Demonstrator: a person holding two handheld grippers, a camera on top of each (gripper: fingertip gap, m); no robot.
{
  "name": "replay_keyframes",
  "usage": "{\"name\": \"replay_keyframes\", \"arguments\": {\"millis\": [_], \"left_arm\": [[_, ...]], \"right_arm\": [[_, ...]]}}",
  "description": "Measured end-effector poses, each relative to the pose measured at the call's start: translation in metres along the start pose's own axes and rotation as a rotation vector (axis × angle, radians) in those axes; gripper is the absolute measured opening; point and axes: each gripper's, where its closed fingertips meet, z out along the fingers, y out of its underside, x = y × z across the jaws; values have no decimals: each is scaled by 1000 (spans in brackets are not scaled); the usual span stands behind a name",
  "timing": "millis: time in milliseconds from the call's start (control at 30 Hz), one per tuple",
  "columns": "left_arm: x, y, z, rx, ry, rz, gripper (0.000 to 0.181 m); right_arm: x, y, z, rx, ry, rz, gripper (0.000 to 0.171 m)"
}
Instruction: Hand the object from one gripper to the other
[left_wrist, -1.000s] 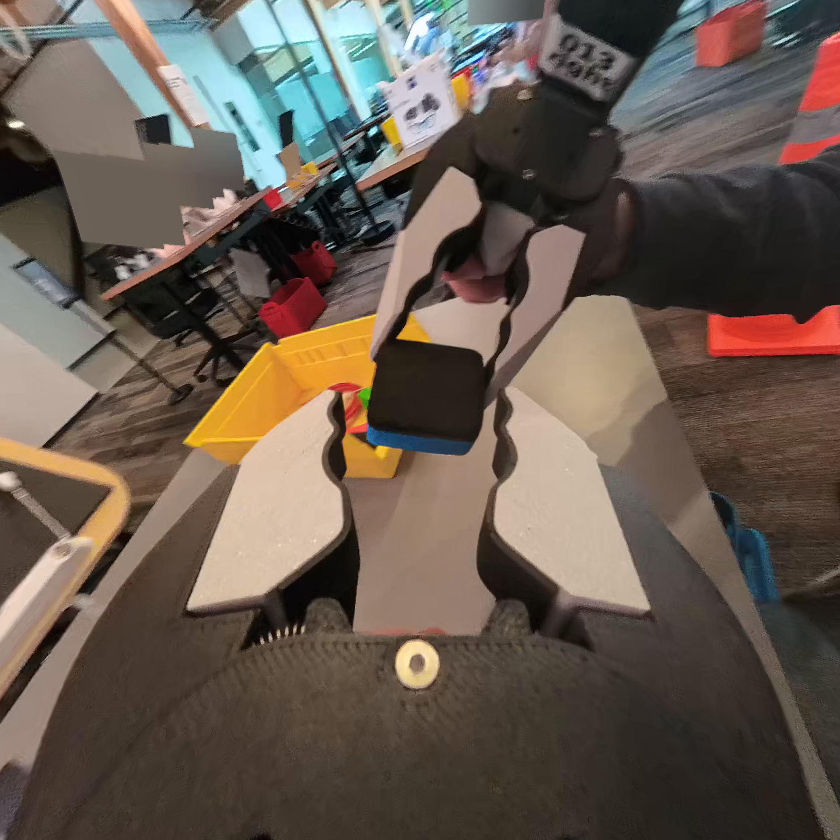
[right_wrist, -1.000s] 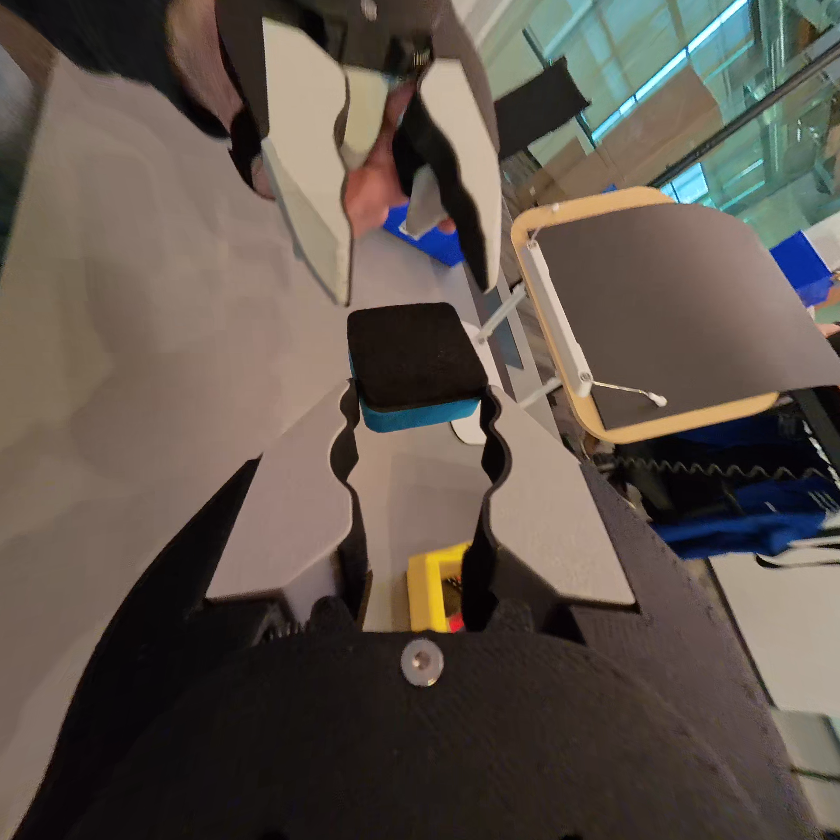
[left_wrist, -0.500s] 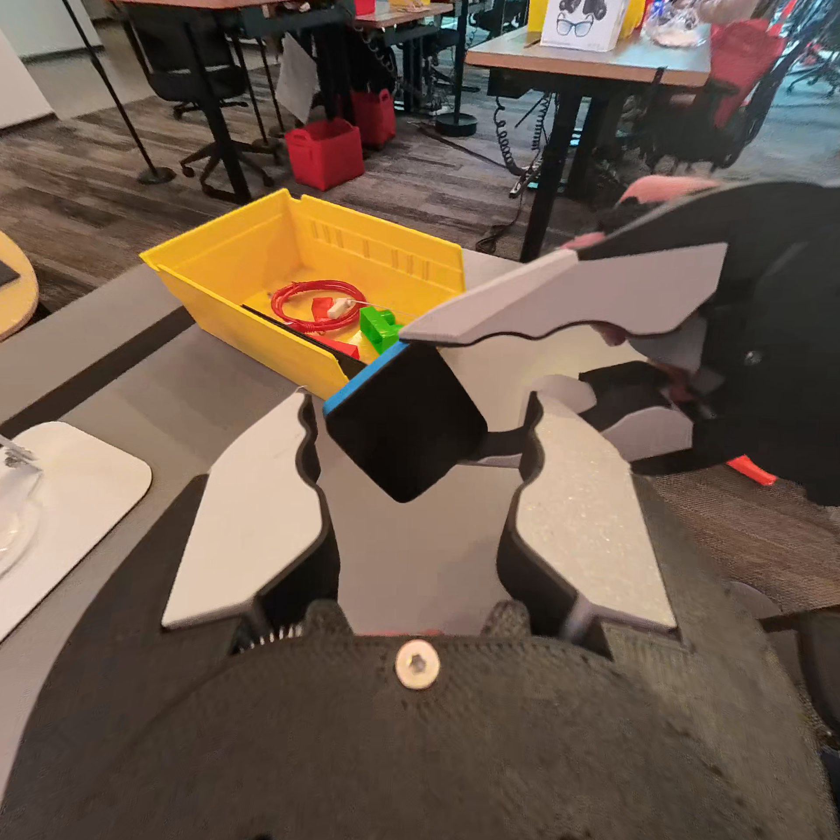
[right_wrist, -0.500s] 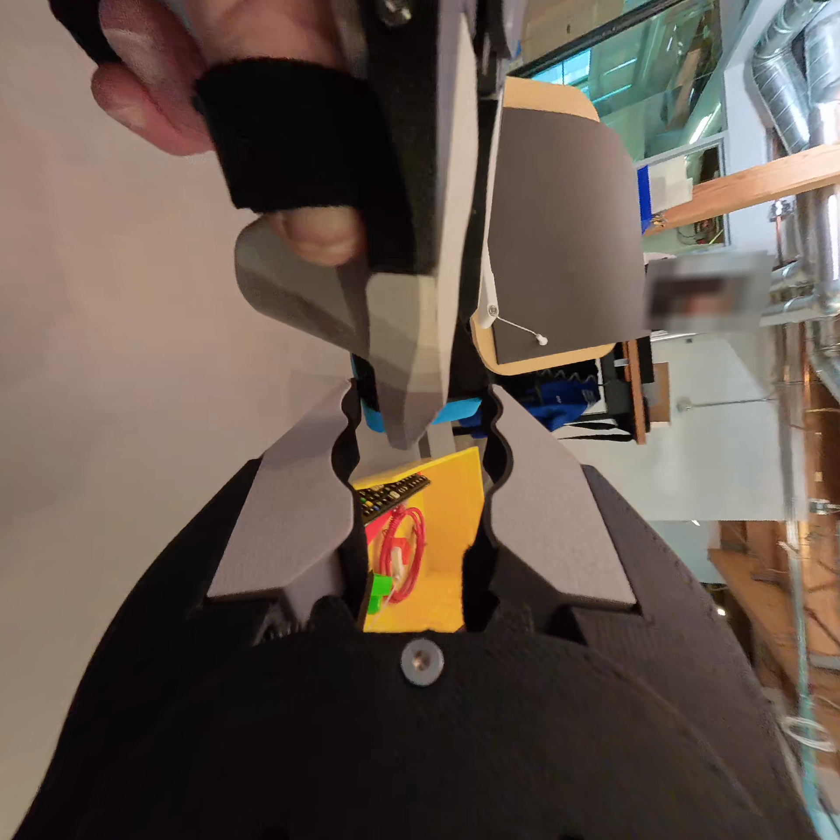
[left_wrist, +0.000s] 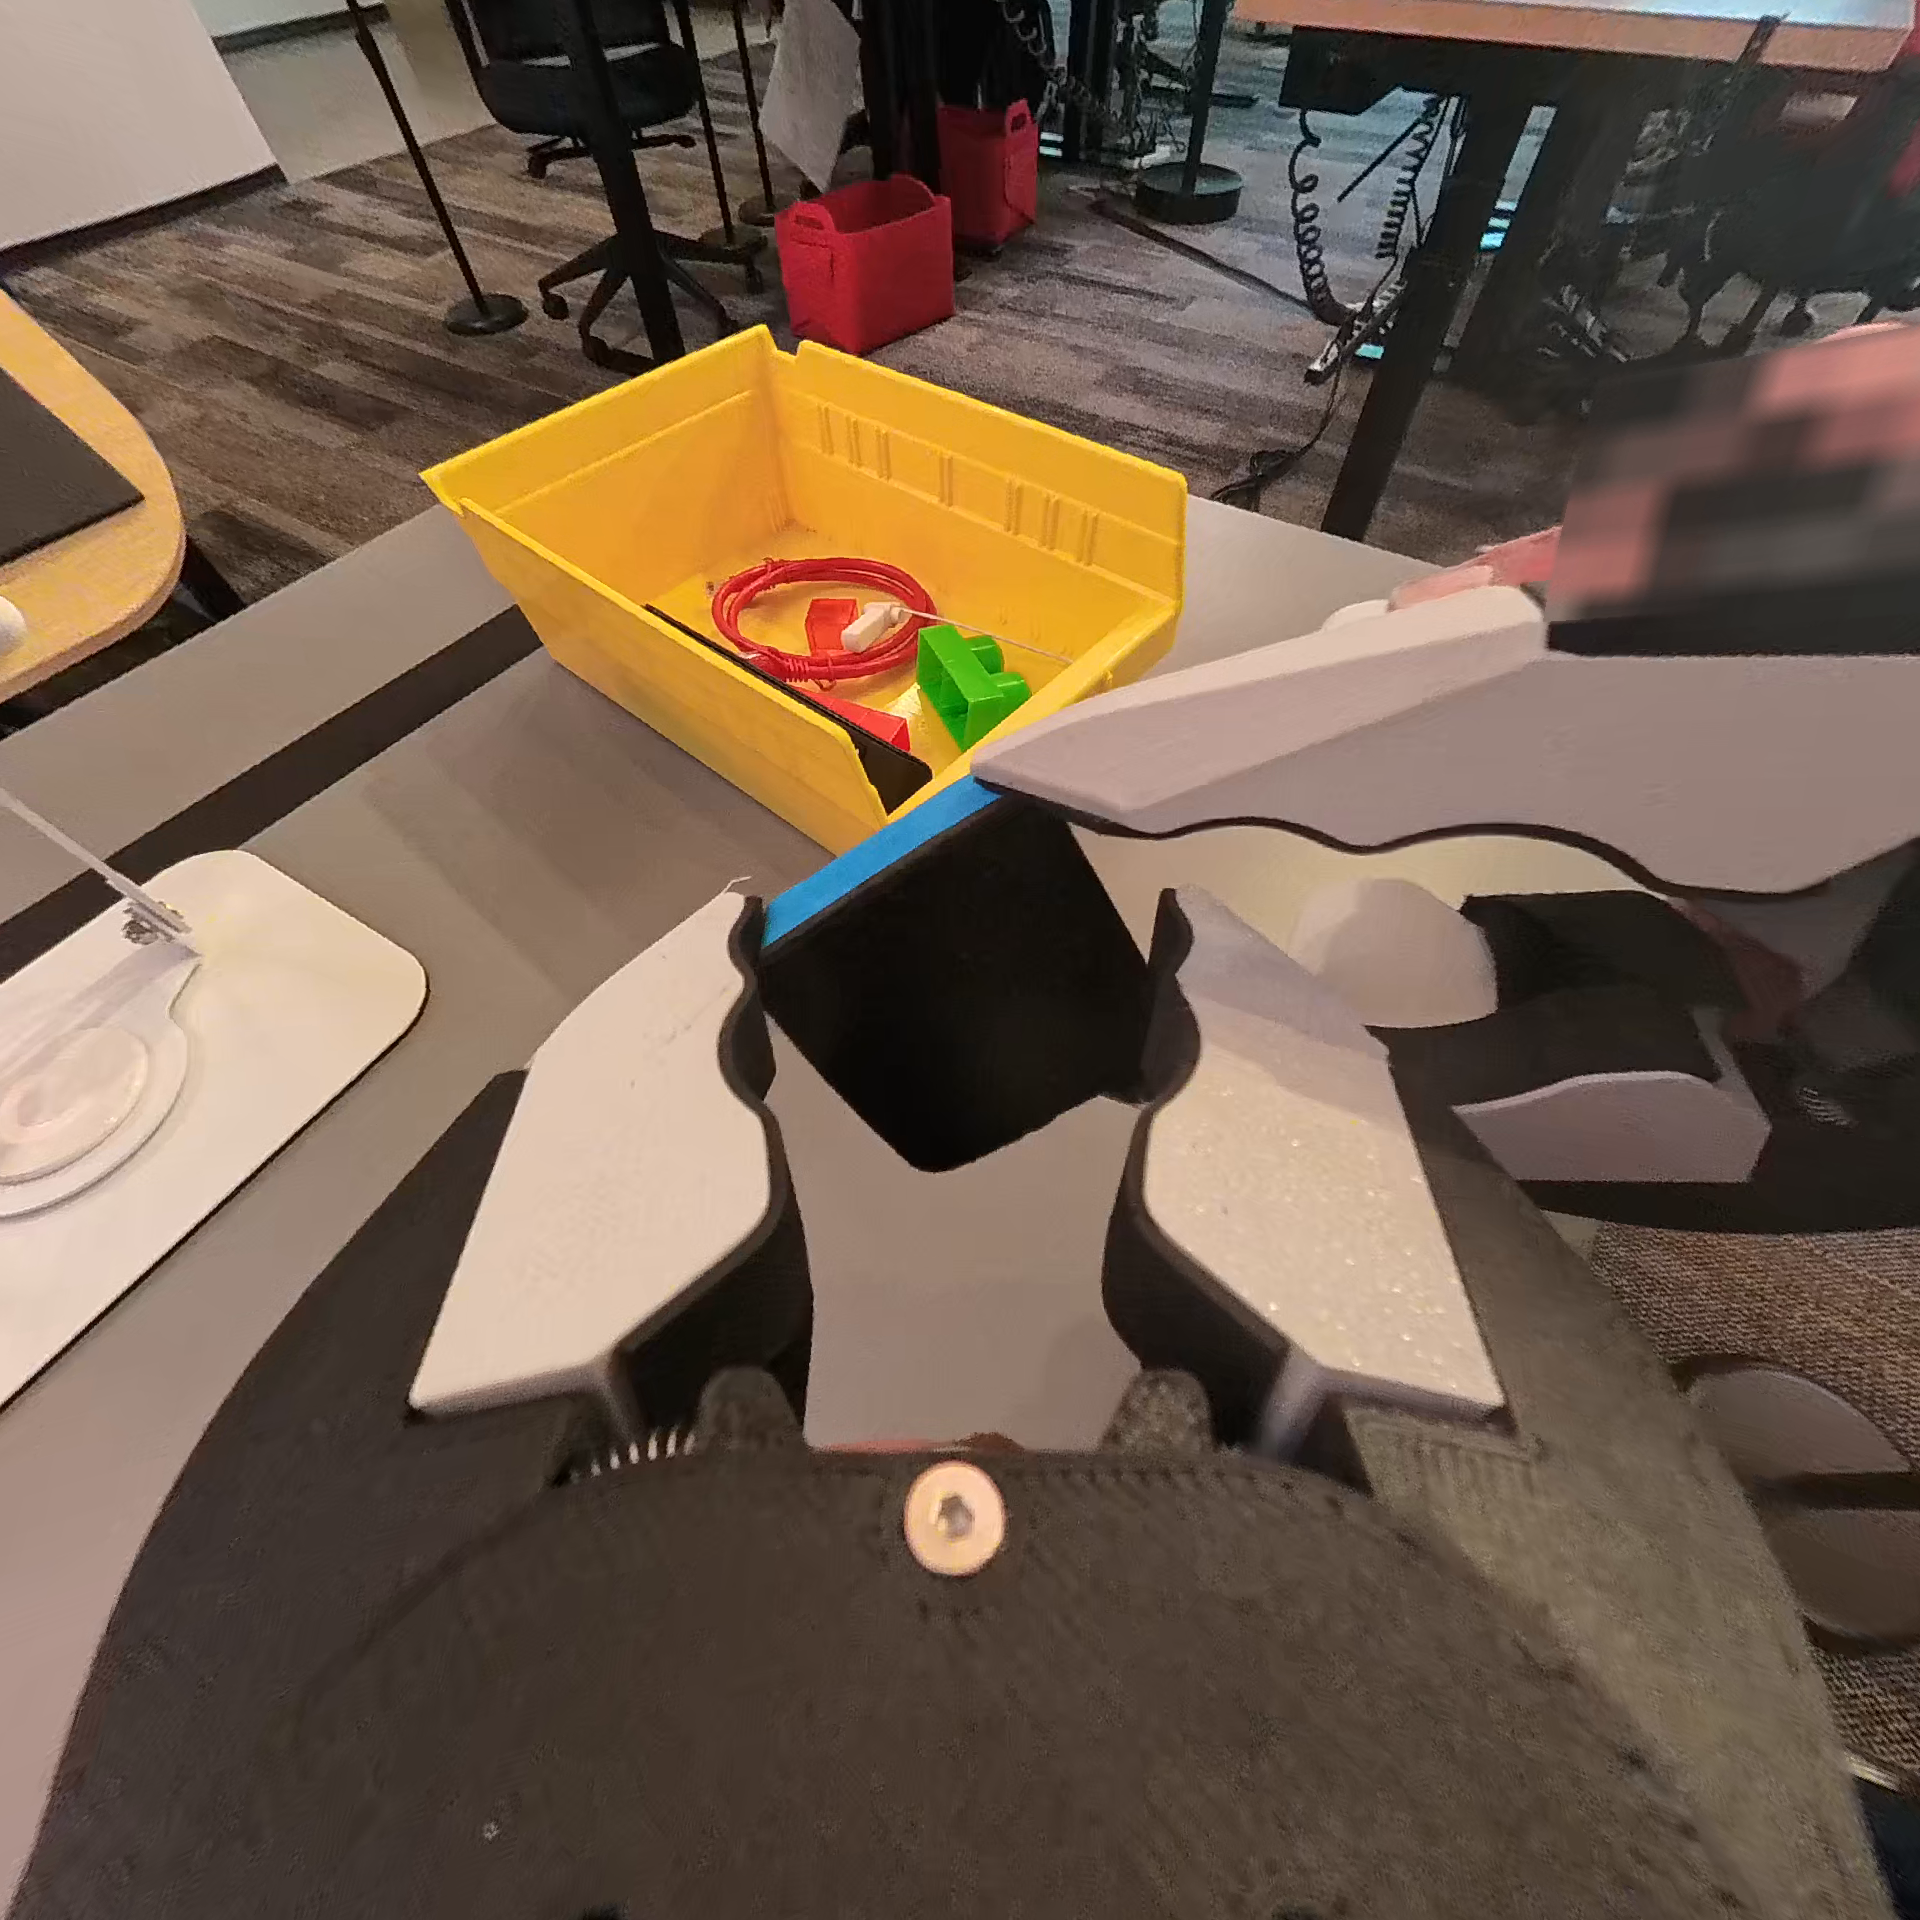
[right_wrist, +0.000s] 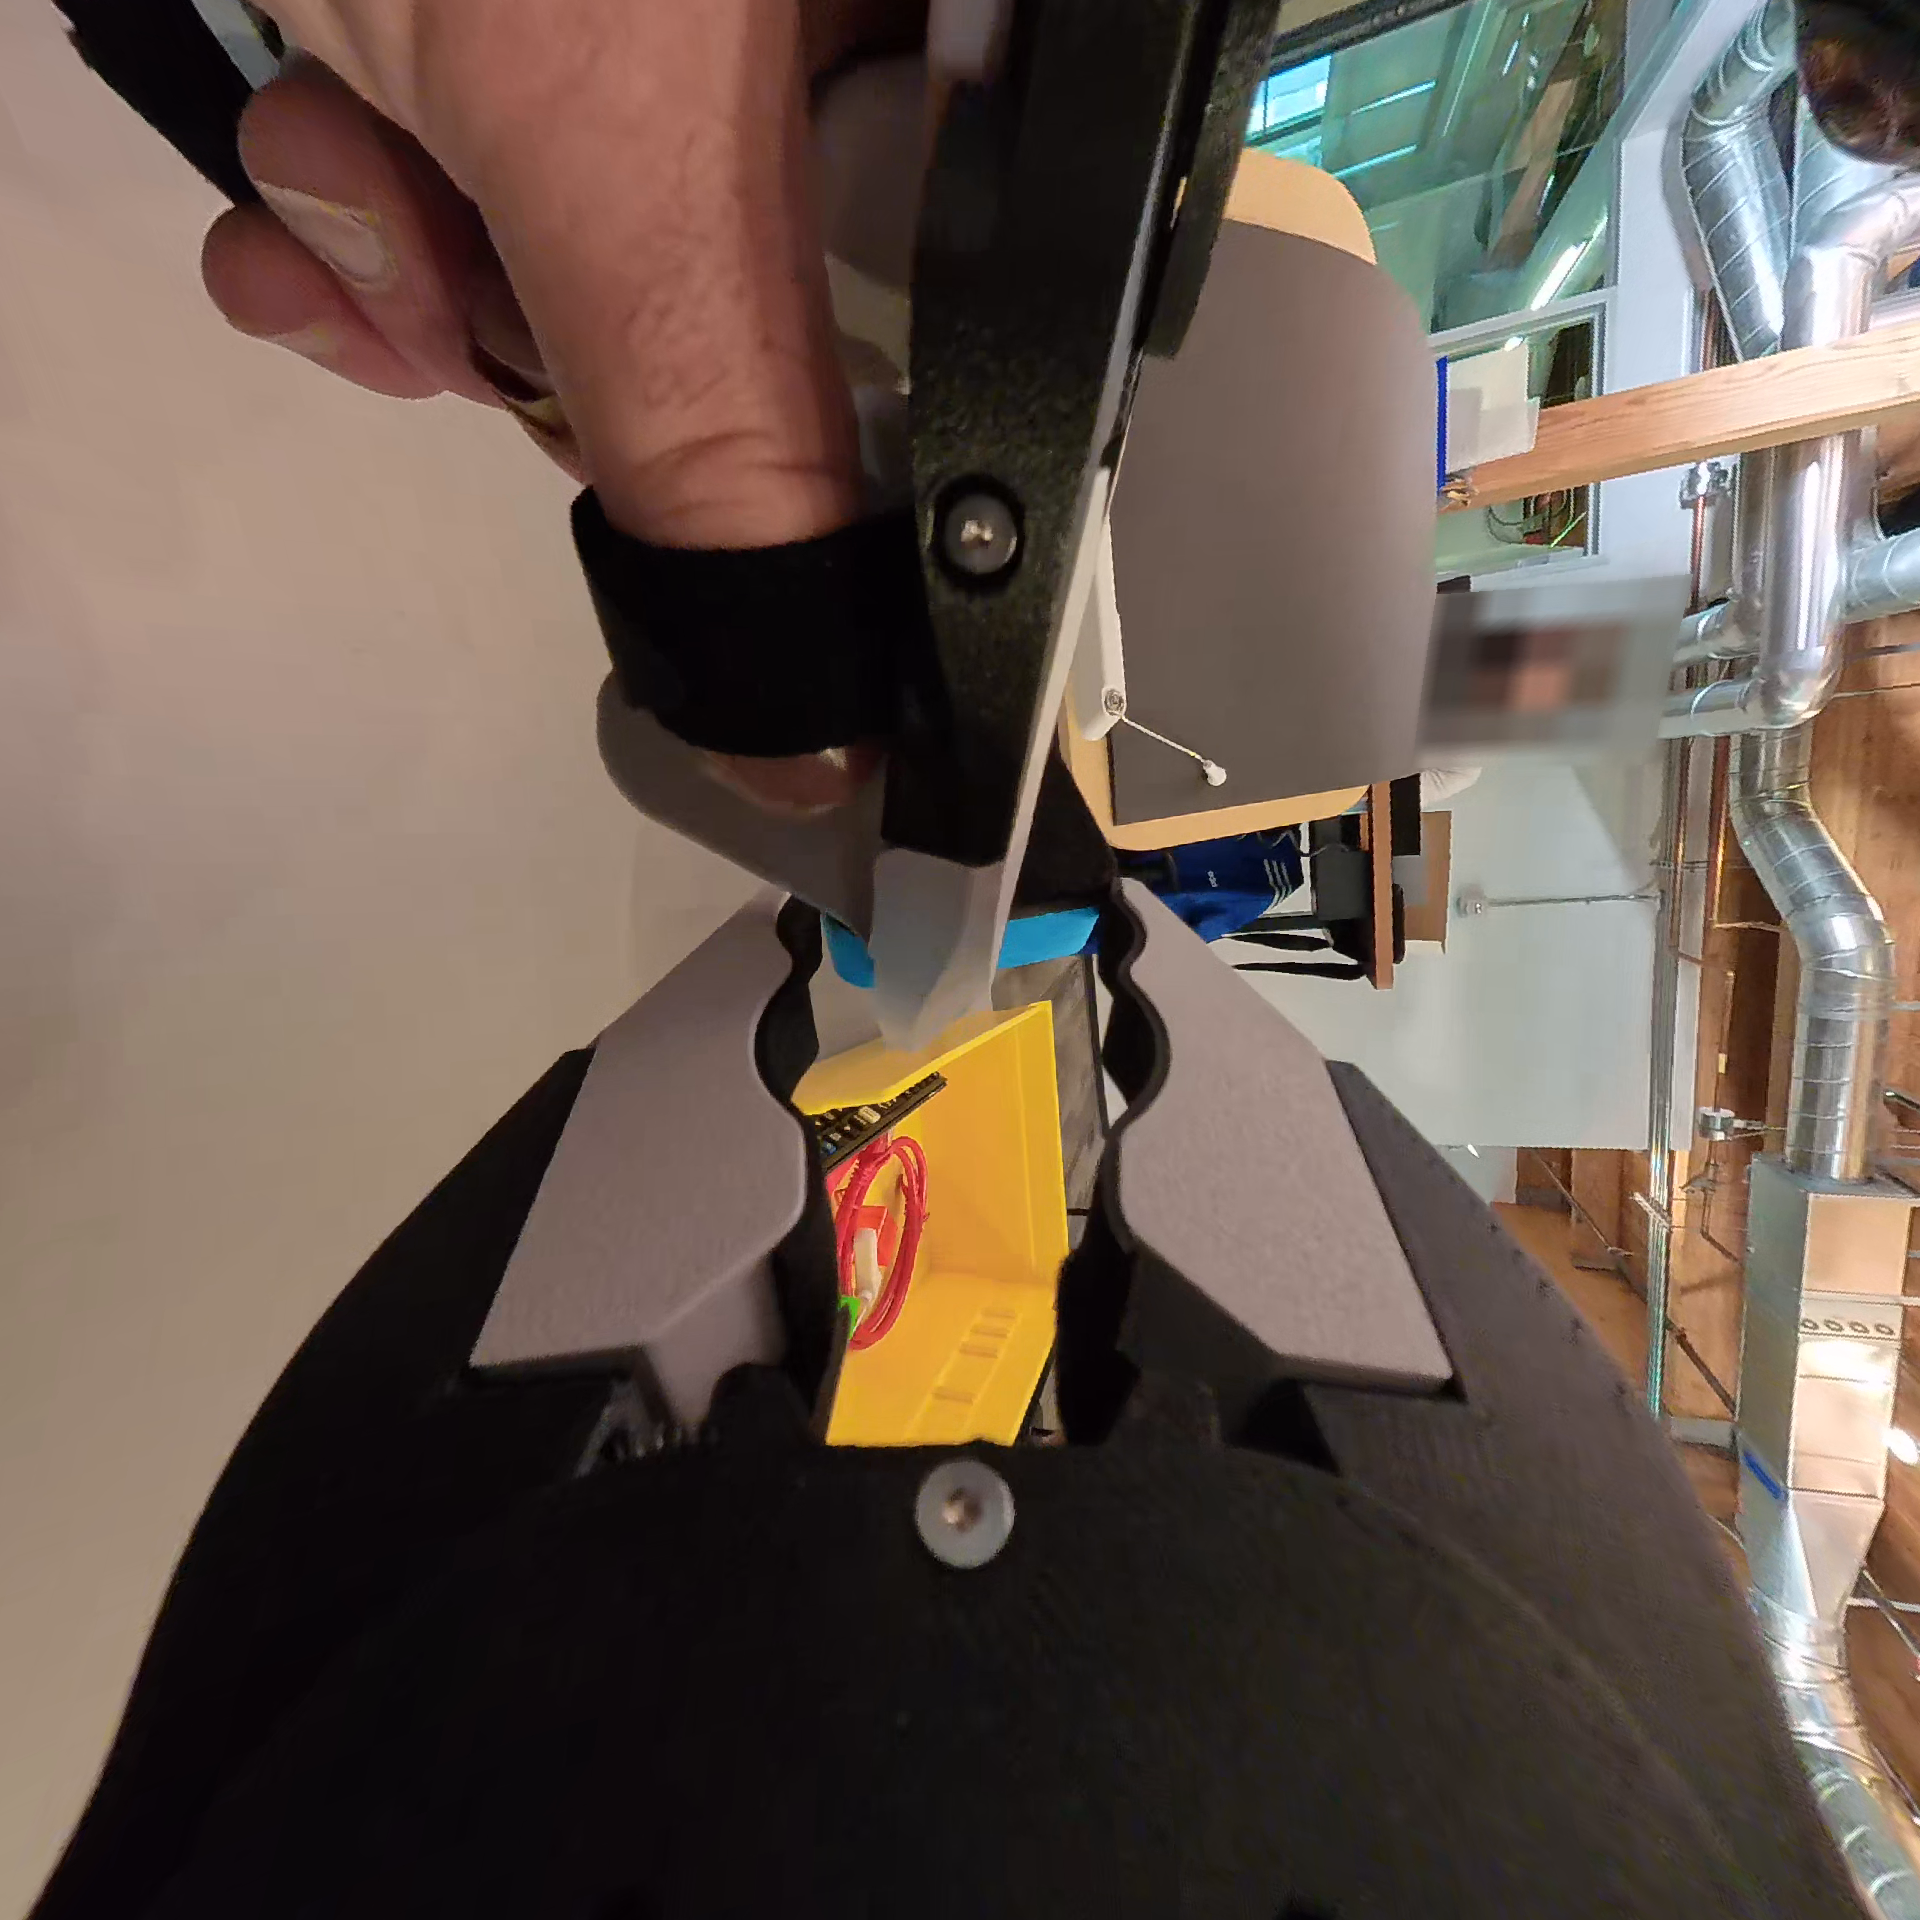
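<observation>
Comparing with half a second ago, I see my left gripper (left_wrist: 956, 997) now has both fingers pressed against the sides of the black-and-blue eraser block (left_wrist: 940, 997), where earlier they stood clear of it. My right gripper (right_wrist: 961, 971) is also clamped on the block, so I judge both hold it and release comes next. In the right wrist view the hand (right_wrist: 582, 291) and left fingers hide nearly all but the blue edge. Ahead sits the yellow bin (left_wrist: 665, 665).

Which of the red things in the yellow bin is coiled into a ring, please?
The red cable, looped in a ring mid-bin; the other red pieces are small solid blocks.
</observation>
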Motion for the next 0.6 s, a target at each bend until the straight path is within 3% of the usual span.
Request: {"name": "replay_keyframes", "arguments": {"millis": [267, 400, 600], "left_arm": [[1, -9, -7, 63, 57, -12, 68], [-1, -12, -10, 111, 153, -125, 68], [10, -35, -33, 303, 543, -368, 68]], "right_arm": [[8, -7, -5, 61, 8, 9, 52], [11, -12, -11, 142, -16, 110, 72], [24, -11, -28, 336, -78, 412, 86]]}}
